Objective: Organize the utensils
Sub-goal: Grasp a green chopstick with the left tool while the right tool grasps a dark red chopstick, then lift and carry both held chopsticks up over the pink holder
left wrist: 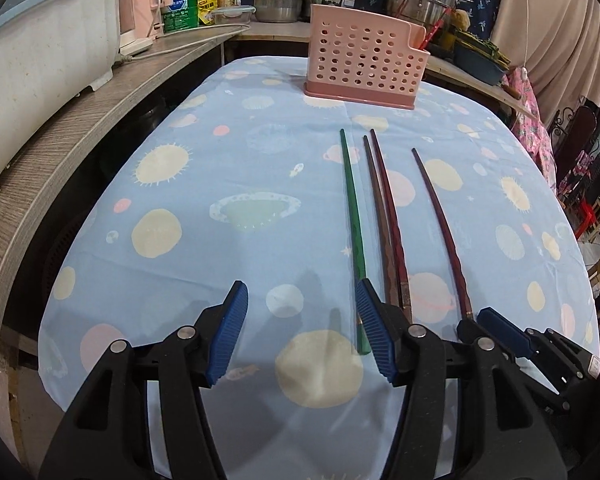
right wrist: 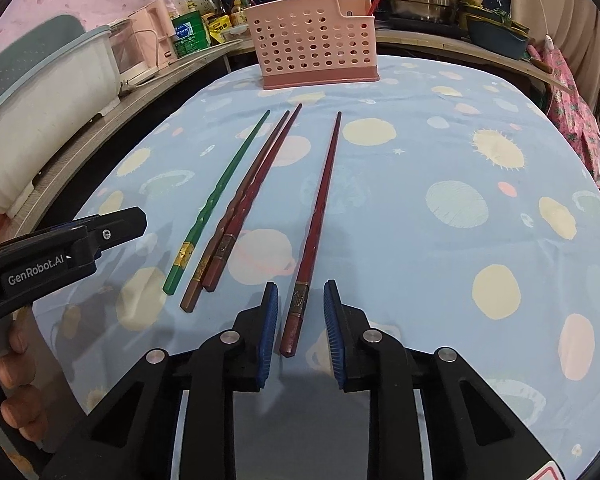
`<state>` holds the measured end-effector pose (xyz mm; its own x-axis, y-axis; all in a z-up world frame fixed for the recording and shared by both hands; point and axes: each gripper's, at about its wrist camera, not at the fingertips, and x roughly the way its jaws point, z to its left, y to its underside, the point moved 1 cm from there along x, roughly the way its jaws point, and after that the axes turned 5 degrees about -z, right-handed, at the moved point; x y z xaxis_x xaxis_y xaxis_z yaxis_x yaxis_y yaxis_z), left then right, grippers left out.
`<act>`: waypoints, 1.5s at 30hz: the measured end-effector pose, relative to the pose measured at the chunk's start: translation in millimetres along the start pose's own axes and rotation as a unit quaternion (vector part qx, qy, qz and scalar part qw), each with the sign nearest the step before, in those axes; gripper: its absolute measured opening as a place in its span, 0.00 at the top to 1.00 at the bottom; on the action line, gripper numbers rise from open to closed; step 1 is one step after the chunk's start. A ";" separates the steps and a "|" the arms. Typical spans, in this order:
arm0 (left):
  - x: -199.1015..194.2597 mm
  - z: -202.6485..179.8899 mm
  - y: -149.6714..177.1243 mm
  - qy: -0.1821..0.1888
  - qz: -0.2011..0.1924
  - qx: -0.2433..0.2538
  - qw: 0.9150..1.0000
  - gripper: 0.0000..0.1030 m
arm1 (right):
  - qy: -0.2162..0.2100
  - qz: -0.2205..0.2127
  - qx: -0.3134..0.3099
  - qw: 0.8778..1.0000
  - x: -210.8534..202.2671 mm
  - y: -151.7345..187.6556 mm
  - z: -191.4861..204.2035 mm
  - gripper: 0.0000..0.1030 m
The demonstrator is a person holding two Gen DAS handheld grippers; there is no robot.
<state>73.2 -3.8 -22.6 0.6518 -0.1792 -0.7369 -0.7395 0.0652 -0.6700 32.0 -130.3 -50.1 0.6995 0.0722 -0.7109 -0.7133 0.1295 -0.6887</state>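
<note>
4 chopsticks [right wrist: 318,216] flat on cloth (1 green, 3 reddish-brown).

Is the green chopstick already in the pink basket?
No, the green chopstick lies flat on the tablecloth, well short of the pink utensil basket.

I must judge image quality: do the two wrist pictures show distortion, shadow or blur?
Left wrist: fisheye bends the grey wooden shelf edge; black vignette corners. Right wrist: soft shadows beside the lone dark red chopstick on the blue planet-print tablecloth; focus sharp.
</note>
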 end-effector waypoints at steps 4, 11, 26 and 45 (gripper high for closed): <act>0.9 -3.7 2.9 0.005 0.003 0.004 1.000 0.46 | 0.005 0.000 0.002 1.000 0.3 0.3 -3.9 0.91; 3.4 -9.7 6.9 0.013 0.011 0.009 1.000 0.41 | 0.010 -0.001 0.013 1.000 -1.8 0.6 -12.1 0.93; 20.2 -16.1 17.5 0.019 0.036 0.013 0.999 0.51 | 0.009 -0.003 0.025 1.000 -4.7 3.6 -20.1 0.93; 21.2 -9.1 16.0 0.025 0.042 0.004 0.999 0.93 | 0.007 -0.002 0.028 1.000 -5.5 3.7 -21.5 0.93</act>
<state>73.7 -15.4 -48.2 0.5775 -0.2214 -0.7858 -0.7902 0.0904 -0.6062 24.6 -151.4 -51.8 0.7013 0.0574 -0.7105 -0.7069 0.1843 -0.6829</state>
